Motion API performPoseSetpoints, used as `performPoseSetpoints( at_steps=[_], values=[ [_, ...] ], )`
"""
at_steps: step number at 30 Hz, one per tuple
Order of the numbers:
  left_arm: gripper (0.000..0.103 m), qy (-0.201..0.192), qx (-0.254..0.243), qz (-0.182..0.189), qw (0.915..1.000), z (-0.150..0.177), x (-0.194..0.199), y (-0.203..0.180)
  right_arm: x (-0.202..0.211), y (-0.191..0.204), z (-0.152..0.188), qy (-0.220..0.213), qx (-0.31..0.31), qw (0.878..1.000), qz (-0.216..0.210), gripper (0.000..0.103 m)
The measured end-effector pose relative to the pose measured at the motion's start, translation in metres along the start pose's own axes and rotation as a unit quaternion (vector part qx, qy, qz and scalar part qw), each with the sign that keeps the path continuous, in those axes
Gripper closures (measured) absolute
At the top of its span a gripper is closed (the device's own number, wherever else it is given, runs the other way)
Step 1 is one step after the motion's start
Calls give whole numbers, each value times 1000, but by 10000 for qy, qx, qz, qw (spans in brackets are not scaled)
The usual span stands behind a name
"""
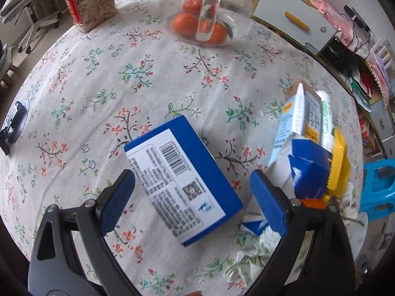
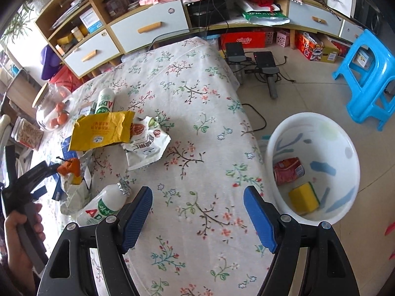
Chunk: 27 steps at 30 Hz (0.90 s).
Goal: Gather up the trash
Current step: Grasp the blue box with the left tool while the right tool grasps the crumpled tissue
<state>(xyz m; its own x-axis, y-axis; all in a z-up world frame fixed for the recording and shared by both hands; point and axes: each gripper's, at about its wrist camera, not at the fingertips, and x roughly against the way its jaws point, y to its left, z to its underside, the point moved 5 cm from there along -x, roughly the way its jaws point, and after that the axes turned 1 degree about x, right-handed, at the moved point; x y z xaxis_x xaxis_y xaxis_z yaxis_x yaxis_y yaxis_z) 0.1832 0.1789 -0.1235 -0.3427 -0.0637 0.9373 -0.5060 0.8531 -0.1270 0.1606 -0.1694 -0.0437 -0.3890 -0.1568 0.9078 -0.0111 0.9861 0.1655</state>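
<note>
Blue box (image 1: 182, 182): cardboard, white barcode label facing up, lying flat on the floral tablecloth (image 1: 148, 79); sits between the left gripper's pads, not touched by either.
Left gripper (image 1: 192, 197): jaws wide apart, pointing steeply down over the box, nothing gripped. In the right wrist view it shows at the left edge, held by a hand (image 2: 22, 236).
Right gripper (image 2: 197, 212): jaws spread, empty, over bare cloth near the table edge.
Trash pile: just right of the blue box. Light-blue carton (image 1: 293, 120) upright-ish, torn blue box (image 1: 311, 170) in front of it, yellow wrapper (image 2: 101, 130) on top, crumpled tissue (image 1: 254, 251) near the right pad.
White snack packet (image 2: 145, 143): touching the yellow wrapper, flat on the cloth.
AD bottles: one white-and-green bottle (image 2: 103, 207) on its side, foil top torn, just left of the right gripper's left finger; a second (image 2: 105, 101) beyond the yellow wrapper.
Orange peel (image 2: 70, 166): on a wrapper at the pile's near edge.
White bin (image 2: 313, 170): plastic tub on the floor beside the table, right of the right gripper. Holds a red can (image 2: 288, 170) and a yellow sponge (image 2: 303, 197).
Glass jar (image 1: 207, 12): far side of the table, tangerines inside.
Seed jar (image 1: 88, 0): red label, far left corner.
Blue stool (image 2: 367, 79): on the floor past the bin.
</note>
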Motion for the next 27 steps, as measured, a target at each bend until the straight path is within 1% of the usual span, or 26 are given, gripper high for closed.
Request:
performPoseSetpoints(
  at_steps=[1, 3, 6, 7, 8, 10, 12, 15, 20, 27],
  values=[
    [9, 11, -4, -65, 10000, 0, -3, 0, -1, 3, 1, 13, 20, 10000, 9, 25],
    [14, 42, -60, -172, 9998, 0, -7, 2, -4, 9, 3, 52, 90, 9999, 20, 25],
    [22, -6, -368, -288, 9989, 4, -9, 0, -9, 20, 7, 108, 240, 9997, 24, 25],
    [29, -47, -545, -319, 9980, 7, -8, -1, -10, 24, 9, 128, 294, 9995, 15, 25],
    [34, -68, -693, -319, 9971, 10, -6, -2, -12, 29, 12, 156, 360, 9992, -4, 25],
    [37, -80, -999, -224, 9947, 17, -2, 0, -16, 37, 17, 220, 467, 9986, -60, 25],
    [41, -49, -1096, -75, 9939, 23, 4, 3, -21, 47, 24, 331, 563, 9977, -160, 25],
    [41, 59, -1129, 267, 9932, 34, 15, 17, -28, 60, 32, 456, 652, 9964, -283, 25],
    [41, 67, -1110, 584, 9921, 47, 32, 34, -37, 78, 43, 615, 814, 9941, -383, 25],
    [41, -46, -1159, 816, 9899, 55, 54, 52, -54, 89, 51, 811, 912, 9920, -332, 25]
  ],
)
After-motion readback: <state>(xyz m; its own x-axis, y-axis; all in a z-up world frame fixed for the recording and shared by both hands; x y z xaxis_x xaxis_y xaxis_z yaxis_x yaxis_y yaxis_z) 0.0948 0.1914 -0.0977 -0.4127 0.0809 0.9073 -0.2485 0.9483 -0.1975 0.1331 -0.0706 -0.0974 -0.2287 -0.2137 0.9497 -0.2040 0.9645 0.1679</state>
